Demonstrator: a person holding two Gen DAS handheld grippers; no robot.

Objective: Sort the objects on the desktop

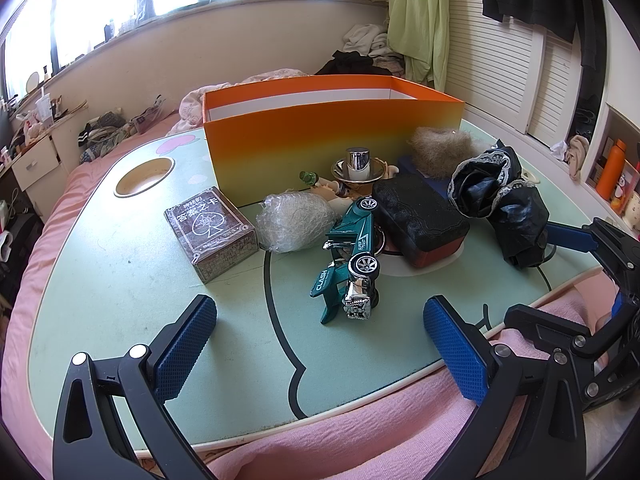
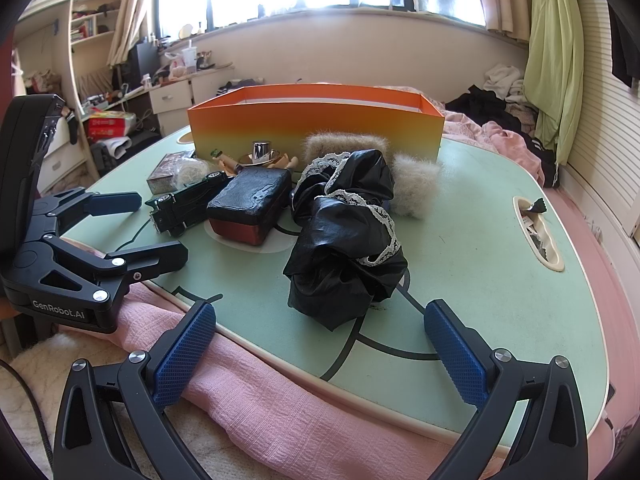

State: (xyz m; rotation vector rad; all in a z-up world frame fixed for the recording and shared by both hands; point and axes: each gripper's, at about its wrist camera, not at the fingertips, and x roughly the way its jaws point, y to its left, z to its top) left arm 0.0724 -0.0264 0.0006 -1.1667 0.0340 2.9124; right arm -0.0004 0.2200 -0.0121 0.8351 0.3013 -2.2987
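A teal toy car (image 1: 352, 256) lies on the green lap table (image 1: 120, 280), just ahead of my open, empty left gripper (image 1: 320, 348). Around it sit a card box (image 1: 210, 234), a bubble-wrap wad (image 1: 294, 220), a black-and-red case (image 1: 420, 218), a chrome-topped dish (image 1: 357, 170), a fur puff (image 1: 440, 150) and a black lace-trimmed cloth (image 1: 500, 196). The orange box (image 1: 328, 140) stands behind them. My right gripper (image 2: 320, 348) is open and empty, just short of the black cloth (image 2: 348, 232). The left gripper (image 2: 156, 224) shows at the left of the right wrist view.
The table rests on a pink blanket (image 1: 360, 440) on a bed. It has a round cup hole (image 1: 145, 176) at the far left and a slot (image 2: 538, 232) on the right side. Clothes are piled behind the box (image 2: 316, 124).
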